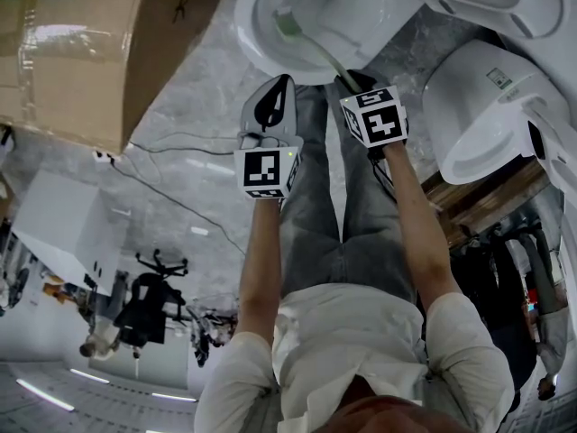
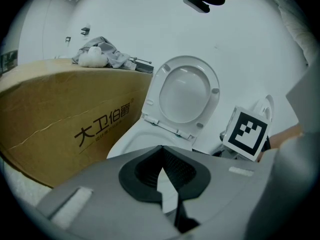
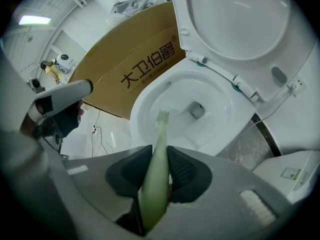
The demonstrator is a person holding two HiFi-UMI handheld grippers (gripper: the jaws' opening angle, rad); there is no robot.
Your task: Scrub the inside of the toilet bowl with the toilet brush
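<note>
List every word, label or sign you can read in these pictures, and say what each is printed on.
"大卫伯爵": side of the cardboard box.
Small line beneath it: too small to read.
Sticker on the second toilet: too small to read.

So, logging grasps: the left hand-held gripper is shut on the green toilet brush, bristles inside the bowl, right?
No, the right hand-held gripper is shut on the green toilet brush, bristles inside the bowl; the right gripper view shows it.

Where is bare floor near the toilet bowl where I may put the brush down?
Bare marble floor lies between the cardboard box and the toilet bowl, though a cable crosses it. The right side is crowded by another toilet.
</note>
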